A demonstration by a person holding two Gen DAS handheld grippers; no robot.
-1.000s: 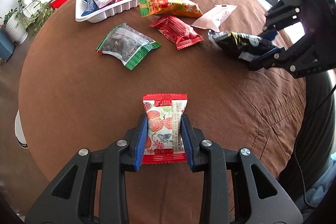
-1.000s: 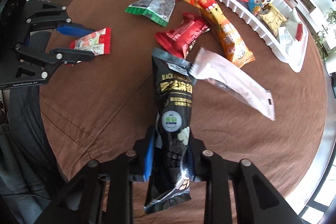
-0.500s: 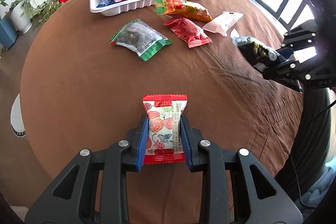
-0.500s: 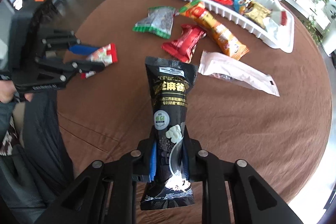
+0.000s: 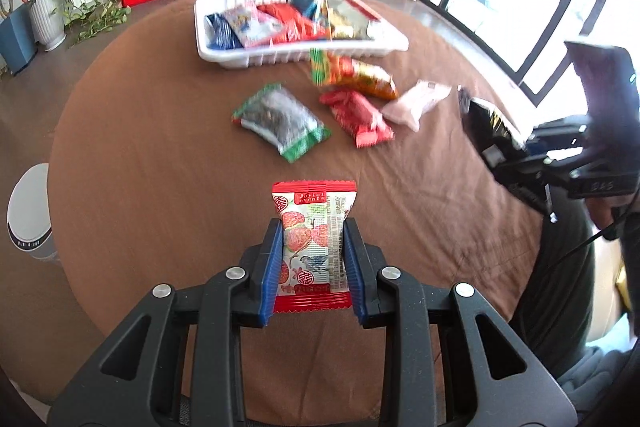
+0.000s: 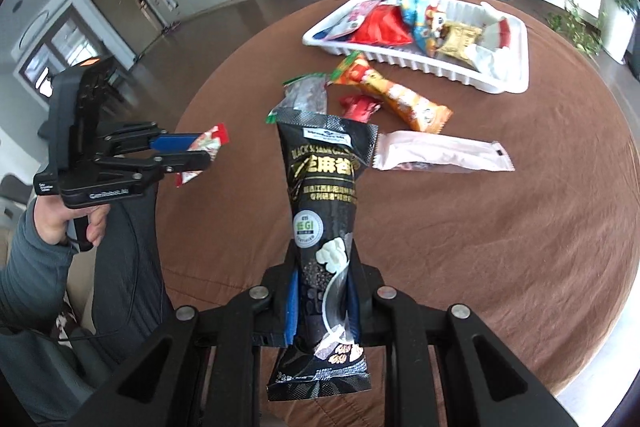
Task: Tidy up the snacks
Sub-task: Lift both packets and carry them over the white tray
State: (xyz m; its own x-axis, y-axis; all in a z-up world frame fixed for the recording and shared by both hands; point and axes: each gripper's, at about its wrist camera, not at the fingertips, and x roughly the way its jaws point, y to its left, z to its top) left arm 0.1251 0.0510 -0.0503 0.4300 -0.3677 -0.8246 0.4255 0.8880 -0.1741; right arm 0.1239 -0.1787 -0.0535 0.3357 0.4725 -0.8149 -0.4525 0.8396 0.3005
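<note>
My left gripper [image 5: 313, 247] is shut on a small red-and-white snack packet [image 5: 314, 223], held above the brown table. In the right wrist view the same left gripper [image 6: 200, 151] appears at the left with the red-and-white packet [image 6: 206, 143] between its blue pads. My right gripper [image 6: 322, 287] is shut on a long black sesame snack pack [image 6: 324, 195], lifted off the table; the left wrist view shows this black pack [image 5: 486, 127] at the right. A white tray [image 5: 280, 57] with several snacks stands at the far side, also seen as the tray [image 6: 500, 83] in the right wrist view.
Loose on the brown round table [image 5: 160, 167] lie a green-edged pack [image 5: 280, 121], a red pack [image 5: 356, 111], an orange pack [image 6: 396, 97] and a pale pink pack [image 6: 440, 157]. A person's hand [image 6: 56, 227] and grey sleeve hold the left tool. Potted plants stand beyond.
Both grippers have risen with their packs. The black pack has swung up off the table and away from the pink pack. The views have tilted up toward the room.
</note>
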